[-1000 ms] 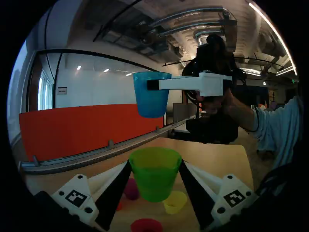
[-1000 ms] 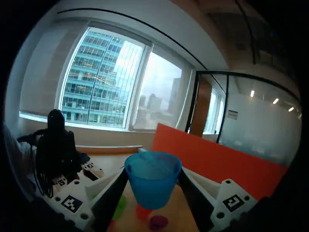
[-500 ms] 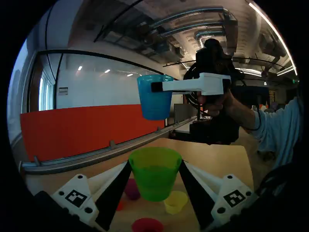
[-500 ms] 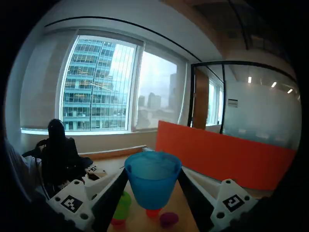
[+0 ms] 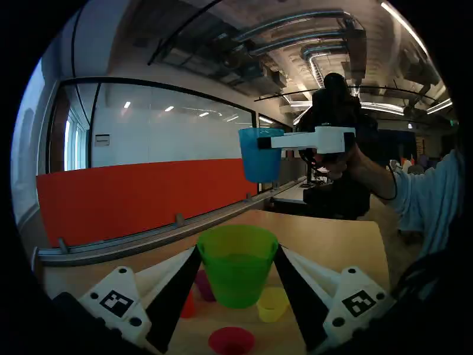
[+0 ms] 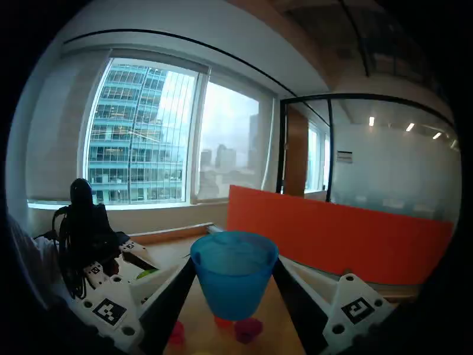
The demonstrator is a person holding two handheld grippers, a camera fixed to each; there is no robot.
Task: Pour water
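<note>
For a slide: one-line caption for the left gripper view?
Left gripper holds a green cup above the table; right gripper holds a blue cup upright.

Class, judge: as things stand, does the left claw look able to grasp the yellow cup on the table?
Probably not: the left claw is shut on the green cup, so its fingers are full. The yellow cup sits just below on the table.

Daylight floods through the window (image 6: 148, 136) in the right gripper view, bright and slightly washed out. In the left gripper view the room is dimmer, strip lights (image 5: 408, 32) glare overhead, and straight lines bow toward the edges.
</note>
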